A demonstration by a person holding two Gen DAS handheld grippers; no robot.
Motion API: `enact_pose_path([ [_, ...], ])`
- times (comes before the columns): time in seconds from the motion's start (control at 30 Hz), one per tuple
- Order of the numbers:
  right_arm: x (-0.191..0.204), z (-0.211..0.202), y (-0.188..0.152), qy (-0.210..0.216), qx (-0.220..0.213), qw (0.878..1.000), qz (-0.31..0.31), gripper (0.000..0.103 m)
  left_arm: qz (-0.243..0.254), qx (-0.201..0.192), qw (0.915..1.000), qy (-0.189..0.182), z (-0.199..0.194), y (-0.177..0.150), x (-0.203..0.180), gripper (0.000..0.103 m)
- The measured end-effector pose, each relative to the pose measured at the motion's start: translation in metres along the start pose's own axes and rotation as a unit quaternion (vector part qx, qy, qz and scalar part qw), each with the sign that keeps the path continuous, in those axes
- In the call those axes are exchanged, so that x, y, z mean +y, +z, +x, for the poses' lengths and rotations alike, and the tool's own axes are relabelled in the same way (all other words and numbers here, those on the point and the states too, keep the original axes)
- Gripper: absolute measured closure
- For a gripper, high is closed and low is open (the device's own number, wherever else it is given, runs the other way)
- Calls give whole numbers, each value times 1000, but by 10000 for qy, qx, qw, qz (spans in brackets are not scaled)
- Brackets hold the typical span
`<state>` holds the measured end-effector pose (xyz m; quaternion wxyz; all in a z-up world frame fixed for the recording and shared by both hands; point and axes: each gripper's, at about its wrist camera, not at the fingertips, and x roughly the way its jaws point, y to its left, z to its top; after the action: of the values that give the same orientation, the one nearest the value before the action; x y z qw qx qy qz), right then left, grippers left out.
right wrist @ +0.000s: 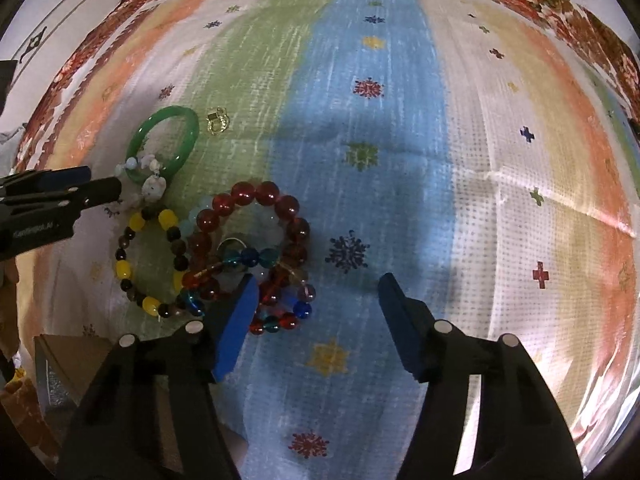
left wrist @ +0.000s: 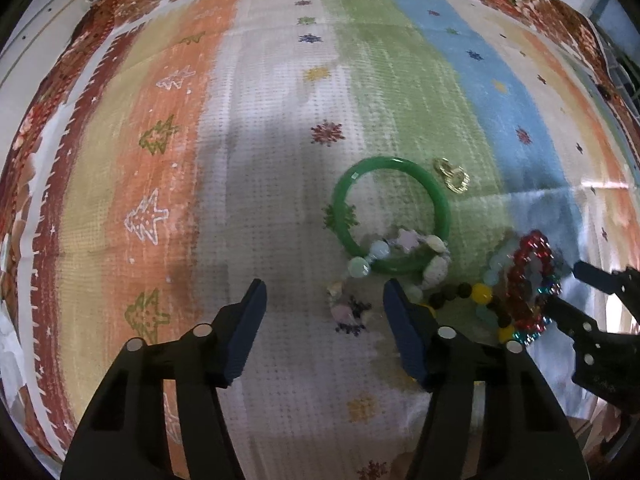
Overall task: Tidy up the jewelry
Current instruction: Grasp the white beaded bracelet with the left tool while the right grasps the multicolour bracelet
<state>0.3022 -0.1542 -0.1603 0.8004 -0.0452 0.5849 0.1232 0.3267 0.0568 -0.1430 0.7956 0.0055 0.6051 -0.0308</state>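
A striped woven cloth [left wrist: 280, 200] with orange, cream, green and blue bands and small printed snowflakes and trees is covering the desk, its weave showing as a fine grid. Right of centre in the left wrist view a smooth glossy green bangle [left wrist: 392, 212] is lying flat, with a pastel bracelet [left wrist: 400, 256] of chunky pale stones and a star-shaped bead draped over its lower rim. Just beside the bangle's upper right, a small gold ring piece [left wrist: 454, 176] is glinting. The left gripper [left wrist: 324, 304] is hovering with its blue-padded jaws partly open, the pastel bracelet's lower loop lying between them untouched. In the right wrist view a heap of round glassy beads is sitting left of centre: a dark red bracelet [right wrist: 256, 216], a yellow-and-black bracelet [right wrist: 148, 256] and a mixed blue-and-red strand [right wrist: 280, 312]. The right gripper [right wrist: 316, 296] is standing partly open, its left pad overlapping the heap, gripping nothing. Faint, unreadable lettering is showing on the left gripper's body at that view's left edge.
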Motion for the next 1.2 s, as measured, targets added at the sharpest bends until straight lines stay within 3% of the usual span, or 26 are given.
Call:
enact_pose_path([
  [0.23,-9,2,3,320,74,9992,219,46,-60,57,10000,-20,7,2,3,51],
  [0.3,-11,1,3,383,87,9989,256,52,-28,49,10000,19,7,2,2,59],
  [0.37,-14,1,4,496,140,9981,335,58,-14,27,9999,126,6,3,0,77],
  [0.53,-7,-1,3,511,140,9983,248,68,135,45,9998,169,8,4,-9,78],
  [0.67,-3,-1,3,556,159,9981,192,78,81,61,9999,45,6,5,-8,93],
  [0.87,0,-3,4,544,194,9983,115,92,12,6,9999,-113,-2,3,-3,94],
  [1.2,2,-17,7,484,37,9988,50,92,-64,-73,9993,-364,-14,4,5,94],
])
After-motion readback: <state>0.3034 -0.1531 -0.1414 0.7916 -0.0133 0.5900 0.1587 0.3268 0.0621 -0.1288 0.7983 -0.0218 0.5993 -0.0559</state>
